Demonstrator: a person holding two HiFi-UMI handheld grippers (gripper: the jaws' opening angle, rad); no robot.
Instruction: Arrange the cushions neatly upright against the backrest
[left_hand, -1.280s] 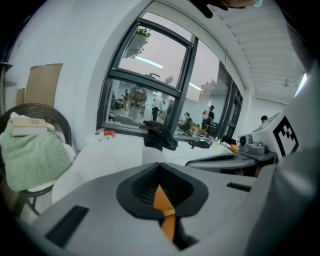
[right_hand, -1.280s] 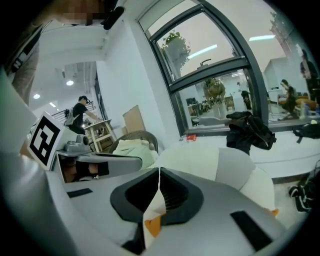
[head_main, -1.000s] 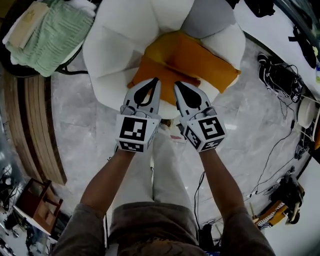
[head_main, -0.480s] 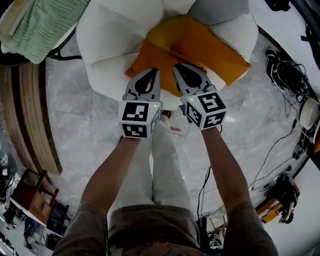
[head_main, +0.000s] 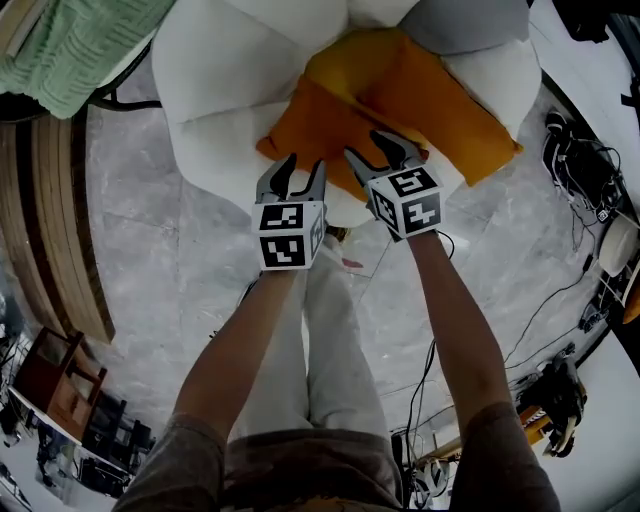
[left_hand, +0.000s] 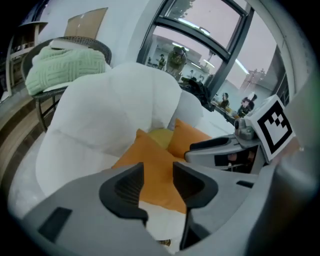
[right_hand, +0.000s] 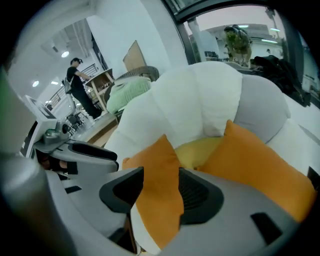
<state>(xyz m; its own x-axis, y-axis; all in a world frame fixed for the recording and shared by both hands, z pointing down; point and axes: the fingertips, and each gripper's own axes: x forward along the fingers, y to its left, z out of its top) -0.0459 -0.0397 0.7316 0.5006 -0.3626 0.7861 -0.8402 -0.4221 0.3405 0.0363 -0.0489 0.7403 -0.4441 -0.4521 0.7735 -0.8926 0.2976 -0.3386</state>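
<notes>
White armchair holds two orange cushions flanking a yellow cushion.

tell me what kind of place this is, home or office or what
Likely a lounge corner in an office or lab, not a home: a white armchair with orange cushions on a marble-look floor, cables and gear strewn nearby, and a tall glass wall behind.

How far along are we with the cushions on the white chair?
Done: nothing; near orange cushion, far orange cushion and yellow cushion lie askew on the white chair. In hand: left gripper and right gripper, jaws just opened, nothing gripped, at the near cushion. Left: stand all upright.
</notes>
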